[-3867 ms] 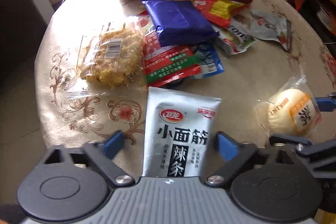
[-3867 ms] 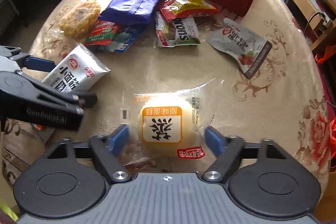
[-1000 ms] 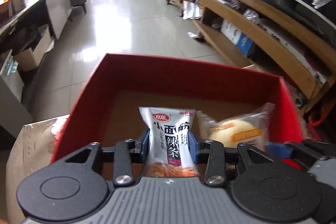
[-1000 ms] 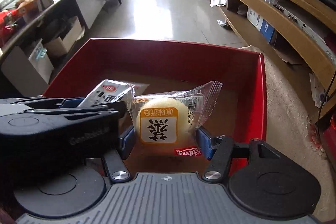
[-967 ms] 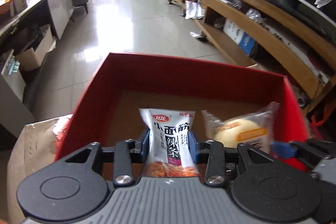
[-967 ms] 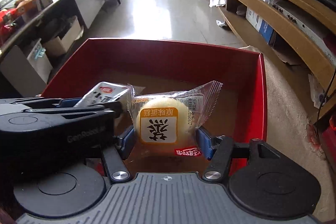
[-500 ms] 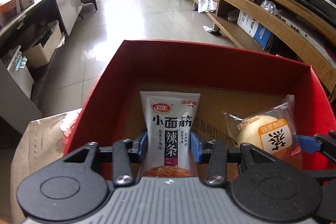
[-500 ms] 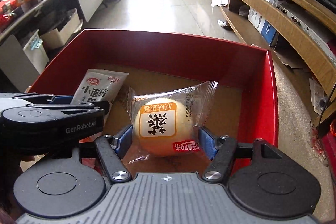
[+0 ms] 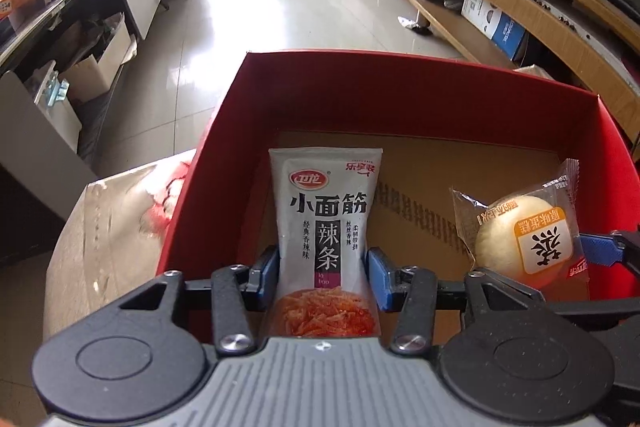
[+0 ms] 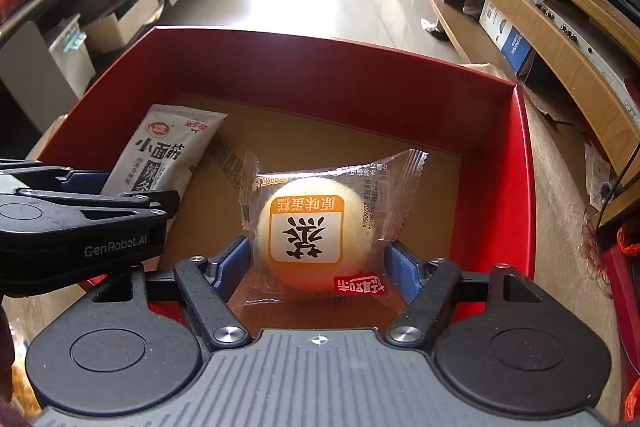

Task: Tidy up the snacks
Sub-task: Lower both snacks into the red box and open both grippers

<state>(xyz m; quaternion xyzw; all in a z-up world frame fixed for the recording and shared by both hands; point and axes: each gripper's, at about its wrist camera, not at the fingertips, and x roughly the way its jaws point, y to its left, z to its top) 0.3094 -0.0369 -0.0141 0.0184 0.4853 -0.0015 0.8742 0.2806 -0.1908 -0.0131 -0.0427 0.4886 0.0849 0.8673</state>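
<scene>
A: Blue pads of the left gripper (image 9: 323,277) have just been parting, the pouch (image 9: 325,223) loose between them.

B: Right gripper (image 10: 318,269) has been widening too, cake (image 10: 306,233) freed, both lying in the red box (image 10: 332,67).

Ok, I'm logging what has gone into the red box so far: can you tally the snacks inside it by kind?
Grey spicy-strip pouch: 1
Wrapped round cake: 1
Total in the red box: 2
</scene>
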